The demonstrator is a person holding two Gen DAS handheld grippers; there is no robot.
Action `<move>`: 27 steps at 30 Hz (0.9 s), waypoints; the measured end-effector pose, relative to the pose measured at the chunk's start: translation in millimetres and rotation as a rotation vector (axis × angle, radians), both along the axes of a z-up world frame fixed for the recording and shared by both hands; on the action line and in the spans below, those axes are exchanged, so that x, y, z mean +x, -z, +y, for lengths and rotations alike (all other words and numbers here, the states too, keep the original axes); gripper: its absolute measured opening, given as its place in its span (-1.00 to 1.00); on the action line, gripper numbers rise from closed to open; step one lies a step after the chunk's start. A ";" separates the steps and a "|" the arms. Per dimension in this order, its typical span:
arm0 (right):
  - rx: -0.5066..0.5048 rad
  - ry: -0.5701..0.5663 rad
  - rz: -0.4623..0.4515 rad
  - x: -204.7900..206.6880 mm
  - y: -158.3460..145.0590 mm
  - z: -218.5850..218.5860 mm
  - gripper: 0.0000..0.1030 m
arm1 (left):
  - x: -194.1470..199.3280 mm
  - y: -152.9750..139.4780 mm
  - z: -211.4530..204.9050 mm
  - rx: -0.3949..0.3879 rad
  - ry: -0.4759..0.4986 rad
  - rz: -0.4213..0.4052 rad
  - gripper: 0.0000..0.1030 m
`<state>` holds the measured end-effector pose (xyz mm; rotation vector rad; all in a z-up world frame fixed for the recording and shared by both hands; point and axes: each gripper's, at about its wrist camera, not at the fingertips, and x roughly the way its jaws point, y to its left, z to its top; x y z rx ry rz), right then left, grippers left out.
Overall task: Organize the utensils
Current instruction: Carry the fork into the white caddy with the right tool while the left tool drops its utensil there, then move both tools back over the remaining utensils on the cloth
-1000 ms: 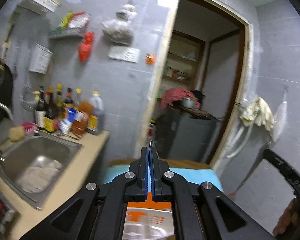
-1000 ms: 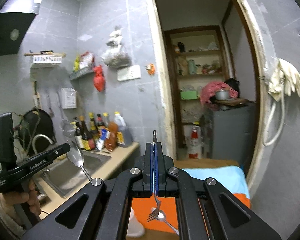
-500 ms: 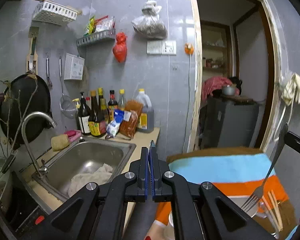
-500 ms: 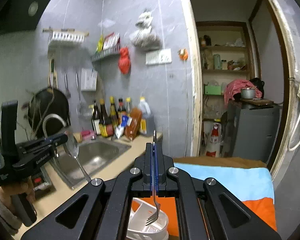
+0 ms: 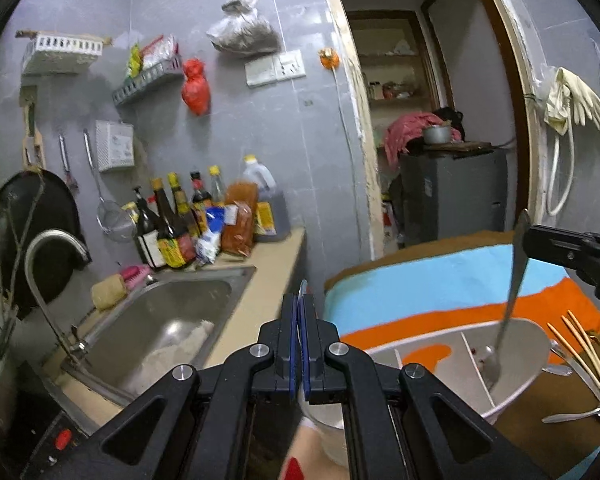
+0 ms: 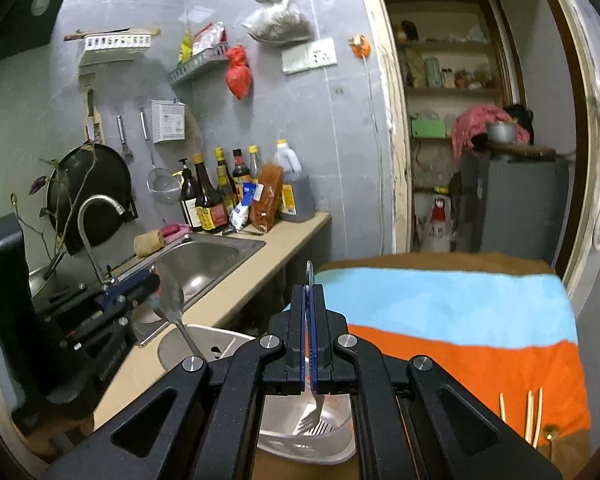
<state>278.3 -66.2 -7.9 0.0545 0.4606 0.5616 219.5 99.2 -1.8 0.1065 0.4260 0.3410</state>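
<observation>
2 utensils are up in the air, 1 per gripper. R gripper (image 6: 309, 300) is clamped tight on a fork (image 6: 311, 414), handle sticking up past the fingertips, tines hanging down inside a white divided holder (image 5: 538, 360); can't tell if the tines touch the bottom. L gripper (image 5: 300, 308) is pinched on a spoon (image 6: 168, 294), bowl end up by the tips, handle slanting down toward the holder's near rim. From its own cam only a thin metal sliver shows between the fingers. Holder sits on a blue/orange/brown striped cloth (image 6: 440, 300). Beside it on the cloth: approx 3 chopsticks (image 5: 580, 350) and a loose spoon (image 5: 576, 416). To the left, a counter (image 5: 260, 280) w/ steel sink (image 5: 172, 312) and sauce bottles (image 5: 172, 224) along the wall.
</observation>
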 end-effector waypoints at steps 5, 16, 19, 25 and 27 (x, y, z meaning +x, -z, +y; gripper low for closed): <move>0.031 -0.010 0.053 3.6 8.6 -6.2 -0.96 | -2.1 3.1 12.6 -0.150 0.018 0.007 -0.89; 0.094 0.011 0.078 2.4 8.2 -26.9 -0.88 | -11.6 2.9 29.6 -0.449 0.097 -0.073 -0.07; 0.116 0.027 0.068 0.9 3.7 -38.0 -0.39 | -13.0 -0.5 26.5 -0.476 0.100 -0.096 0.02; 0.147 0.066 0.023 -4.9 -11.4 -69.7 -0.20 | -12.9 -17.1 8.6 -0.486 0.109 -0.153 0.39; 0.151 0.089 0.000 -7.9 -17.0 -80.9 0.03 | -15.4 -22.6 1.0 -0.475 0.113 -0.174 0.51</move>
